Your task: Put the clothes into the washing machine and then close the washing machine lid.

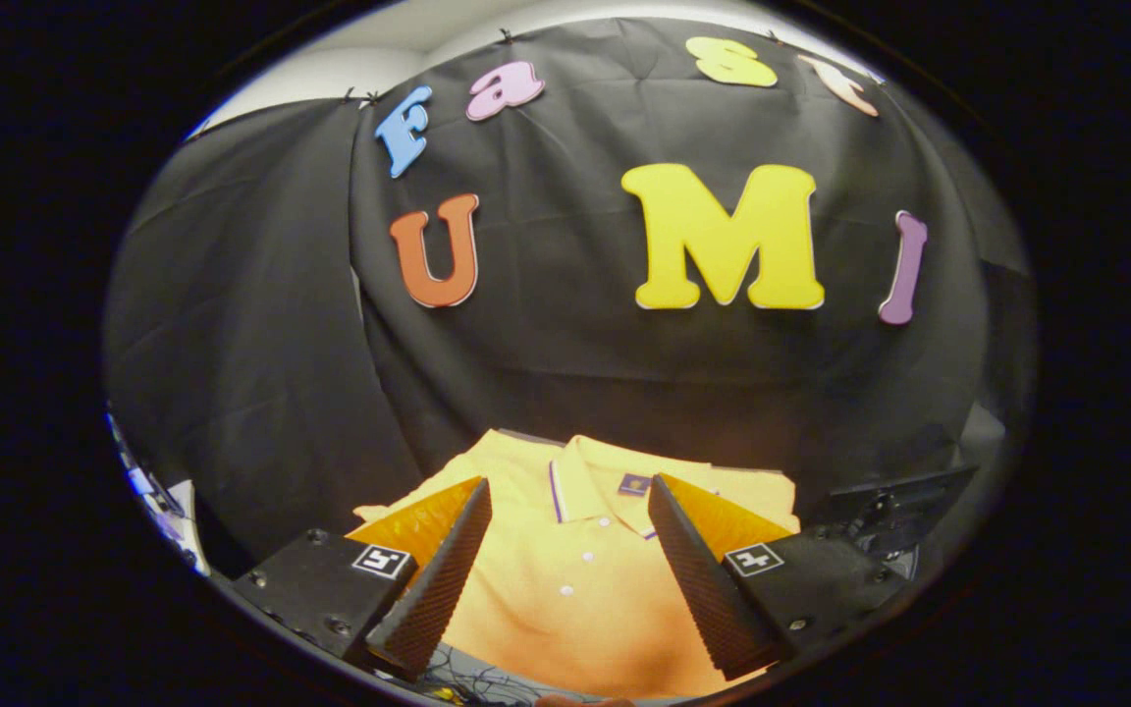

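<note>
Hand-held gripper (570, 491) spread wide, empty, w/ yellow polo shirt (575, 579) just ahead.

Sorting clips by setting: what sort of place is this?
Probably a staged recording booth: black cloth wall draped behind, a folded orange polo shirt laid out, and the open gripper above the shirt.

Folded yellow polo shirt (575, 550) lies on a dark surface (487, 678).

You have black cloth (546, 373) hung as the booth's back wall, pinned with small clips (505, 36) along its top edge.
</note>
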Motion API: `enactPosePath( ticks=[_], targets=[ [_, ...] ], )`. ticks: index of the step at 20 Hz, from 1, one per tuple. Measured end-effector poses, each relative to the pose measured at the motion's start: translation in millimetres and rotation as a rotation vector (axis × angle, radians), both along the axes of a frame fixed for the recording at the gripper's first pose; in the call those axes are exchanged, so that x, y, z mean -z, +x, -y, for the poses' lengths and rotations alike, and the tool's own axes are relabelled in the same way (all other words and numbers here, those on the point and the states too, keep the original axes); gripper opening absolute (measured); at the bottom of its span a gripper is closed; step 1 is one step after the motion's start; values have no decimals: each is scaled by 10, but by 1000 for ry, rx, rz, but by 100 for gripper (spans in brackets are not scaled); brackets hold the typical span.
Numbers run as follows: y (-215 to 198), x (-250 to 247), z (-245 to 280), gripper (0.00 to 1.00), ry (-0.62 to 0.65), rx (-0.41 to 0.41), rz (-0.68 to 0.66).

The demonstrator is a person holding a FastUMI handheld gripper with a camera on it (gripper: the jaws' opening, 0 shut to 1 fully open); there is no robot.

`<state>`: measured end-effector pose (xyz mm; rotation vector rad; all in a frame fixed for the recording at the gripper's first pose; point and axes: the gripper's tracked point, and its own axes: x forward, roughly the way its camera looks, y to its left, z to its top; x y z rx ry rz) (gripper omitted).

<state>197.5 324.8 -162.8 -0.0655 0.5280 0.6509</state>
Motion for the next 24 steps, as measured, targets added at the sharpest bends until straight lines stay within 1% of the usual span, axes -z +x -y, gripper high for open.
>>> enactPosePath(
  ticks=[2, 6, 8, 9, 12, 14, 16, 19, 22, 23, 24],
  targets=[
    [75, 92, -161, 100, -16, -8, -95],
    [214, 439, -229, 100, -161, 7, -232],
    [254, 605, -147, 100, -255, 41, -307],
    [260, 707, -137, 100, -281, 59, -344],
    [321, 874, -97, 100, -340, 115, -437],
    [329, 956, -119, 100, -346, 138, -494],
    [308, 1028, -83, 100, -380, 163, -536],
    [260, 1163, -97, 100, -431, 174, -584],
    [286, 1160, -104, 99, -504, 197, -573],
    [264, 1182, -116, 100, -522, 201, -592],
    [271, 1168, -130, 98, -524, 207, -604]
  ],
)
